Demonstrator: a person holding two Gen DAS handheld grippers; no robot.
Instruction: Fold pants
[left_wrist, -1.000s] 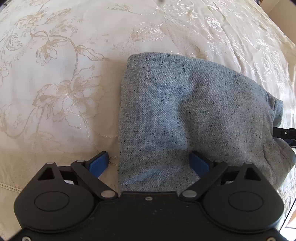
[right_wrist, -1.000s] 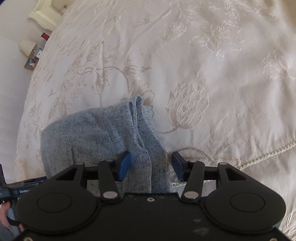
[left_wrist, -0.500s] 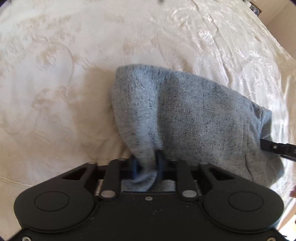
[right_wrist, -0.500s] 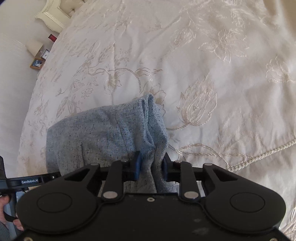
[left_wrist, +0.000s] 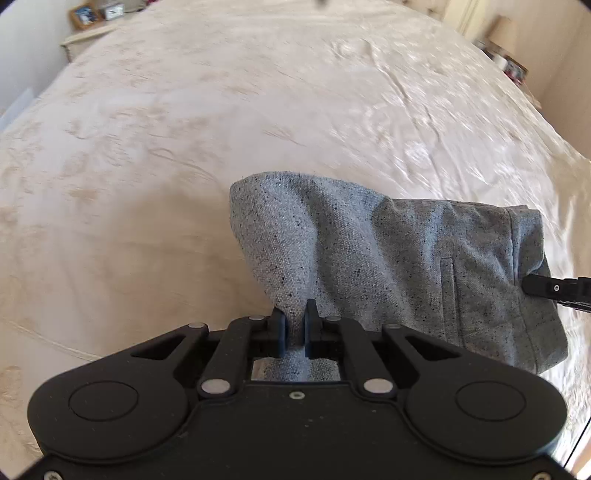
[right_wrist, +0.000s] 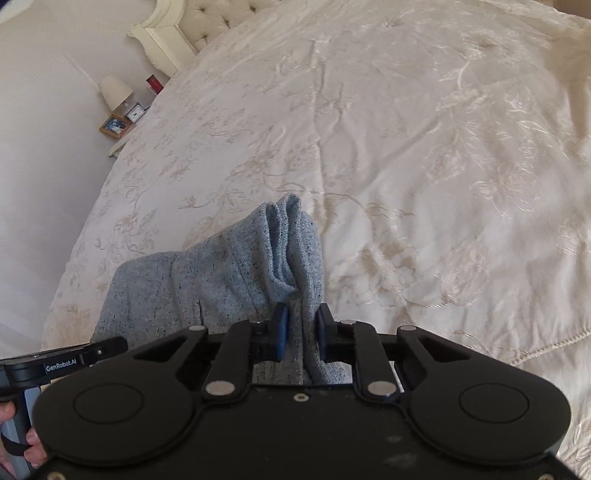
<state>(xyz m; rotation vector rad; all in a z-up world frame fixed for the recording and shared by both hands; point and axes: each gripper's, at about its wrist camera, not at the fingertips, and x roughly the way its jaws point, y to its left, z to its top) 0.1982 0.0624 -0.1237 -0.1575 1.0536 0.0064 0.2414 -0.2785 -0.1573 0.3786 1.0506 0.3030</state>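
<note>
The grey speckled pants are folded into a short bundle and hang between both grippers, lifted off the cream bedspread. My left gripper is shut on one near corner of the bundle. My right gripper is shut on the other end, where the hemmed edges bunch up. The pants also show in the right wrist view. The right gripper's tip shows at the pants' right side, and the left gripper's body shows at the lower left.
The embroidered bedspread fills both views. A nightstand with a lamp, a clock and a picture frame stands by the tufted headboard. A corded seam runs near the bed's front edge.
Both grippers went from open around the pants' near edge to shut on it. They have since raised the fabric off the bed, and both views have tilted up toward the headboard.
</note>
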